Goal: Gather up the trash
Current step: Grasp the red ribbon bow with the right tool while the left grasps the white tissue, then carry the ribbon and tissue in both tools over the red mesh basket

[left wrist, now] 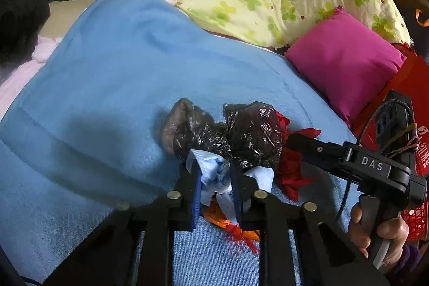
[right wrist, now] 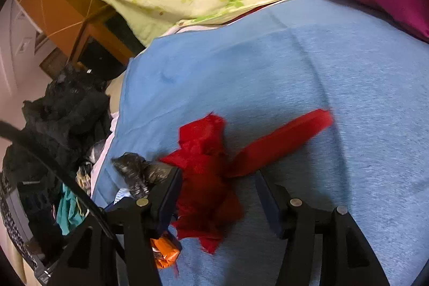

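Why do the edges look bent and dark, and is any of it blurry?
Both views come through a fisheye lens, so corners go black and straight lines curve. Left wrist view: fairly sharp, with glints on the crinkled black plastic bag and a soft shadow on the blue blanket. Right wrist view: softer, the red strip smeared by motion.

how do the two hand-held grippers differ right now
The left hand-held gripper is clamped on a crumpled pale blue wrapper; the right hand-held gripper stands open. The left's pads press the wrapper from both sides, while the red scrap merely lies between the right's spread fingers, apparently ungripped. Both are black, angle down at the blue blanket and work the same trash pile.
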The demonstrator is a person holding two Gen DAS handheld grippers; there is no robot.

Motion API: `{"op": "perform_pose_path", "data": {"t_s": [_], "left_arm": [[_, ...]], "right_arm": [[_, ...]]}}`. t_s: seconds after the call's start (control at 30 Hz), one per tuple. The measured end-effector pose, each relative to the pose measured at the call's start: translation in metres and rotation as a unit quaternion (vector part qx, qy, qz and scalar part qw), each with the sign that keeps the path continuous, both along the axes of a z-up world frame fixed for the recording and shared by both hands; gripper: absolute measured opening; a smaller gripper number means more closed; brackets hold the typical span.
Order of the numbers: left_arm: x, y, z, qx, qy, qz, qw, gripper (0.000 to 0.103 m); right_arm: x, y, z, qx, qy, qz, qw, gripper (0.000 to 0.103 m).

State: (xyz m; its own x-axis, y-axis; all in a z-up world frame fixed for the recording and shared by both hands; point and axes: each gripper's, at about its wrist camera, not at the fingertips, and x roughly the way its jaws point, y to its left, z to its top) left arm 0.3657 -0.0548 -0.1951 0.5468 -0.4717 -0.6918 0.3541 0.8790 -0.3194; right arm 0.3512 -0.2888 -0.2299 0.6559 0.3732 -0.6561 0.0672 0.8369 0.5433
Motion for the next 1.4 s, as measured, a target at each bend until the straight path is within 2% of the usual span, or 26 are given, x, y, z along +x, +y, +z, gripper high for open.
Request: {"op": "perform_pose_path", "data": {"t_s": [0.2, 0.23, 0.27, 0.57, 0.73, 0.9, 1.0, 1.07, 1.17, 1.3, 1.4], "left_arm": [[-0.003, -0.001, 0.004, -0.007, -0.006, -0.01, 0.9999, 0.014], [-0.004, -0.001, 0.005, -0.01, -0.008, -0.012, 0.9999, 0.013], [-0.005, -0.001, 0.006, -0.012, -0.009, -0.012, 0.9998, 0.013], [-0.015, 0.004, 0.023, -0.019, -0.035, -0.007, 0.9992, 0.012], [-0.033, 0.0, 0.034, -0.017, -0.061, -0.022, 0.9977, 0.012], [-0.062, 0.002, 0.046, -0.001, -0.097, -0.019, 0.9951, 0.012], [-0.085, 0.005, 0.054, 0.02, -0.133, -0.012, 0.9908, 0.012], [-0.099, 0.007, 0.059, 0.021, -0.149, -0.008, 0.9886, 0.012], [-0.122, 0.009, 0.063, 0.031, -0.175, 0.005, 0.9842, 0.012], [-0.158, 0.019, 0.052, 0.019, -0.165, 0.014, 0.986, 0.012], [-0.18, 0.023, 0.042, 0.026, -0.156, 0.01, 0.9873, 0.012]], "right_arm": [[0.001, 0.014, -0.005, -0.025, -0.007, 0.02, 0.999, 0.059], [0.001, 0.016, -0.005, -0.031, -0.009, 0.025, 0.999, 0.052], [0.001, 0.018, -0.005, -0.03, -0.008, 0.032, 0.999, 0.039], [-0.03, 0.006, 0.028, -0.041, -0.05, 0.007, 0.998, 0.038], [-0.066, -0.002, 0.058, -0.055, -0.079, -0.003, 0.995, 0.038], [-0.115, -0.004, 0.088, -0.102, -0.121, -0.021, 0.987, 0.038], [-0.153, -0.014, 0.093, -0.096, -0.133, -0.041, 0.986, 0.038], [-0.171, -0.02, 0.093, -0.092, -0.132, -0.051, 0.986, 0.038], [-0.202, -0.024, 0.095, -0.113, -0.134, -0.064, 0.982, 0.038], [-0.241, -0.025, 0.101, -0.146, -0.145, -0.064, 0.976, 0.038], [-0.263, -0.025, 0.104, -0.161, -0.154, -0.062, 0.973, 0.038]]}}
